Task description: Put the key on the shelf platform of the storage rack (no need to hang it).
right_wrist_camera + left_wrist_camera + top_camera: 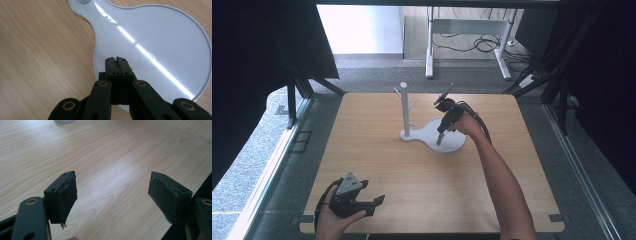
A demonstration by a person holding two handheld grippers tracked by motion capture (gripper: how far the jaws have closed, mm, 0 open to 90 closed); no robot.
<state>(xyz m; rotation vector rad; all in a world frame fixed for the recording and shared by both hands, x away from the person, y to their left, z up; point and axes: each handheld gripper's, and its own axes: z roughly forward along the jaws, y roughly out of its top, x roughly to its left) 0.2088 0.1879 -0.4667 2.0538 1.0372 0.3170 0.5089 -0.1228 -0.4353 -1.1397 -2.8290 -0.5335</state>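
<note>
High view looked forward and down over whole table point(422, 195). Left gripper view sat low, close over bare wood point(112, 157). Right gripper view pointed steeply down, close over white stand base point(155, 37), shared with high view point(452, 142).

The table point(377, 165) is pale wood with a fine streaked grain, and a white branched stand point(404, 107) rises from a glossy white pear-shaped base point(160, 30). Both the left gripper point(112, 195) and the right gripper point(116, 59) are black, with brass-coloured rivets on their links. The left one carries a grey three-cornered plate point(350, 184).
</note>
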